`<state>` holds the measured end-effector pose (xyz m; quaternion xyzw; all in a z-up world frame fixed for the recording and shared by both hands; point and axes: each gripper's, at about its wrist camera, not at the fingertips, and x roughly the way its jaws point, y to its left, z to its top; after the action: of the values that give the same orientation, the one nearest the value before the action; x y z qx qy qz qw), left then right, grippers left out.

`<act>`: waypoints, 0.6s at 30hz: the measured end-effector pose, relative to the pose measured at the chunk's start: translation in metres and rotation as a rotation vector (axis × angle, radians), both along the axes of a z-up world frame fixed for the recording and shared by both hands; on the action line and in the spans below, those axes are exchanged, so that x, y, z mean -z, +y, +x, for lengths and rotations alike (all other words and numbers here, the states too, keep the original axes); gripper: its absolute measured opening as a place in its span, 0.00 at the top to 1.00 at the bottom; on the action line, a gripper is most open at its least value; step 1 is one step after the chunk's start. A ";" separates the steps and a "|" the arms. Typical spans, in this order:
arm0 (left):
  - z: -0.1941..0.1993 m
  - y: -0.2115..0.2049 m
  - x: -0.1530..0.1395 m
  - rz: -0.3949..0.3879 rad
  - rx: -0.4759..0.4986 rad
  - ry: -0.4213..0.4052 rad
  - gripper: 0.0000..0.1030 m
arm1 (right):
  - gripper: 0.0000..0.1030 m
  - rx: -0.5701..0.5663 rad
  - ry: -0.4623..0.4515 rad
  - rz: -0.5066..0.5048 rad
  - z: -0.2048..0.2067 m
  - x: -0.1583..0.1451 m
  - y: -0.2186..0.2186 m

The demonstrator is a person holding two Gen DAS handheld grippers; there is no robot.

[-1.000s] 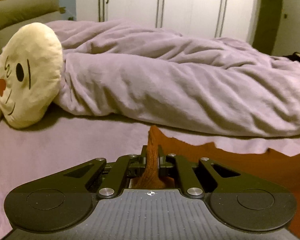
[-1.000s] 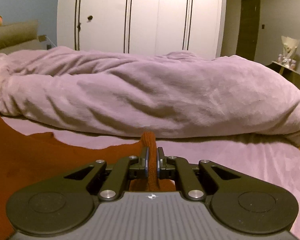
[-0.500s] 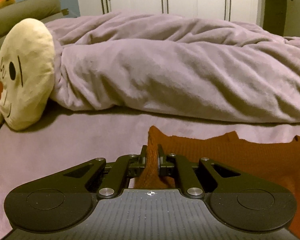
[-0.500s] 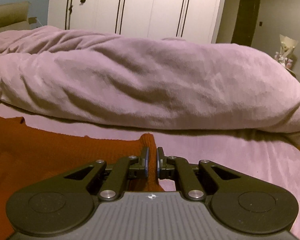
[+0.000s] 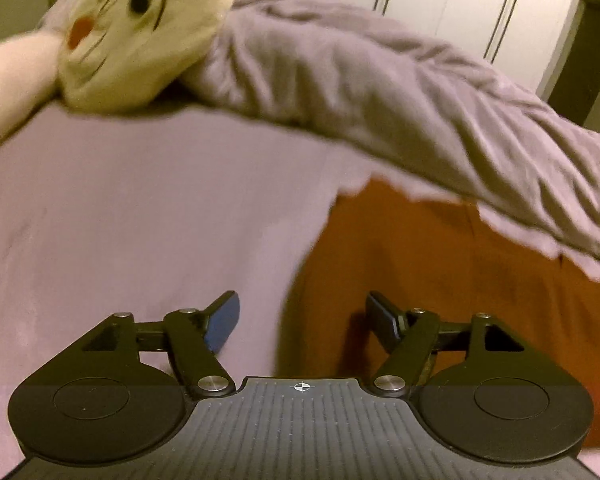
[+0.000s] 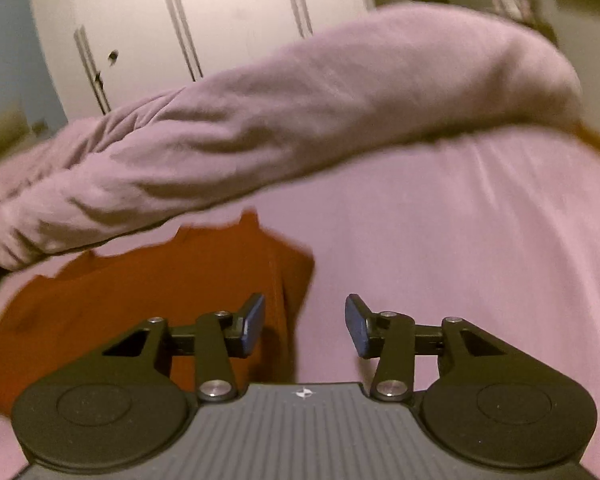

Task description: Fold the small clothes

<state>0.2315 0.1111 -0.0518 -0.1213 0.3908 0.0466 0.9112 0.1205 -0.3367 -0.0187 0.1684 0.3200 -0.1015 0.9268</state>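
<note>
Left wrist view: my left claw (image 5: 302, 320) stands wide, nothing between its pads, one pad over the lilac bed sheet (image 5: 148, 216) and the other over the rust-orange knit garment (image 5: 452, 264). That garment lies flat on the bed, ahead of this claw and to its right, its left edge running just under the gap between the fingers. Its far edge meets the bunched lilac duvet (image 5: 380, 92), and I cannot tell whether it tucks under. Far ahead and to the left of the claw a cream plush toy (image 5: 140, 28) with a stitched face rests against the duvet's end. White wardrobe doors (image 5: 460, 4) stand beyond.

Right wrist view: my right claw (image 6: 305, 326) is also spread wide and holds nothing. Here the garment (image 6: 148, 292) lies ahead and to the left, its near right edge passing under the left finger (image 6: 252, 326); the right finger hangs over bare sheet (image 6: 460, 232). The duvet (image 6: 300, 120) stretches across beyond the garment, with the wardrobe (image 6: 220, 20) behind it. Both views are blurred.
</note>
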 end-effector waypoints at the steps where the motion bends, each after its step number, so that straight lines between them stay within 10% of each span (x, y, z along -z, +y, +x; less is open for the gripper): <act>1: -0.010 -0.001 0.005 -0.012 0.006 0.010 0.24 | 0.54 0.002 -0.011 0.065 -0.018 0.003 -0.002; 13: -0.004 -0.011 0.020 -0.202 0.055 0.067 0.25 | 0.47 0.022 -0.016 0.587 -0.026 0.046 0.001; 15: -0.001 -0.013 0.020 -0.177 0.046 0.071 0.36 | 0.70 0.035 0.010 0.599 -0.014 0.052 0.003; 18: 0.000 -0.009 0.017 -0.192 0.032 0.070 0.63 | 0.78 0.021 0.045 0.522 -0.004 0.044 0.009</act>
<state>0.2315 0.1016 -0.0691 -0.2000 0.4268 -0.0012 0.8820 0.1168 -0.3276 -0.0632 0.4027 0.3542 -0.0290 0.8435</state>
